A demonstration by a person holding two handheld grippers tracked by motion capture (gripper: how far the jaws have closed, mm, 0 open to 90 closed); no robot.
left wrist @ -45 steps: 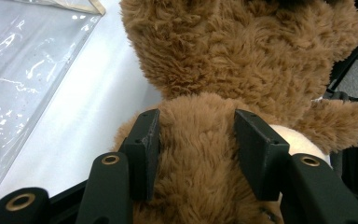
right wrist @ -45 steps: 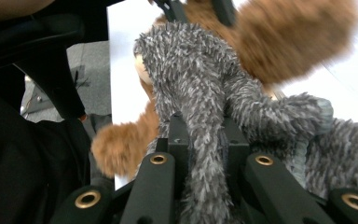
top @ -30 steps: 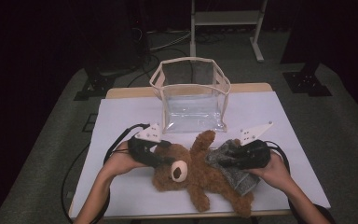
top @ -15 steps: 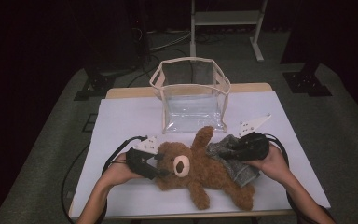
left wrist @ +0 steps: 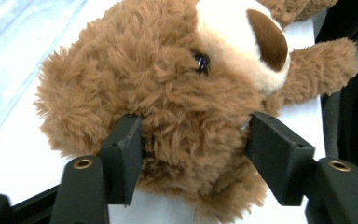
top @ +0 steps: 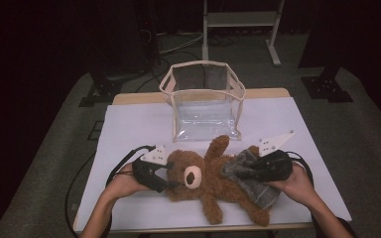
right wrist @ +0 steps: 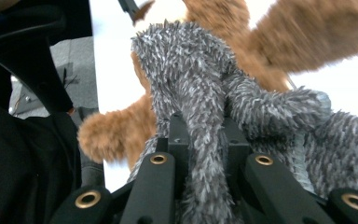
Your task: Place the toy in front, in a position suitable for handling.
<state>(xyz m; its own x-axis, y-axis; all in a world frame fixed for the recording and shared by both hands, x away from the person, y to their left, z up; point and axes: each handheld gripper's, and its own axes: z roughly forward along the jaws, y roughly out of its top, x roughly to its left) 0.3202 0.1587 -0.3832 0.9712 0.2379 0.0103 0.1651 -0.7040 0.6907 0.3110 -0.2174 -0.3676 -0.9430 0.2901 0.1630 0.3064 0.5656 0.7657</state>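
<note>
1. A brown teddy bear (top: 206, 181) lies on its back near the front edge of the table, head toward the person's left, legs toward the right.
2. The left gripper (top: 167, 173) is at the bear's head. In the left gripper view its two black jaws stand wide, one on each side of the head (left wrist: 177, 93), pressing into the fur on both sides.
3. The right gripper (top: 238, 172) sits over the bear's lower body, where a grey furry cloth (top: 255, 186) covers the belly and legs.
4. In the right gripper view the jaws stand narrow, pinched on a bunched fold of the grey cloth (right wrist: 200, 140), which rises between them.
5. A hand (top: 124, 183) holds the left gripper, and the other hand (top: 297, 183) holds the right one; black cables trail from both.
6. The table is covered by a white sheet (top: 129, 129), with a wooden edge showing at the far side.
7. A clear plastic bag (top: 203, 104) with pale trim stands open just behind the bear, close to one raised paw.
8. The room around is dark, with grey floor and a metal stand (top: 240, 20) at the back.
</note>
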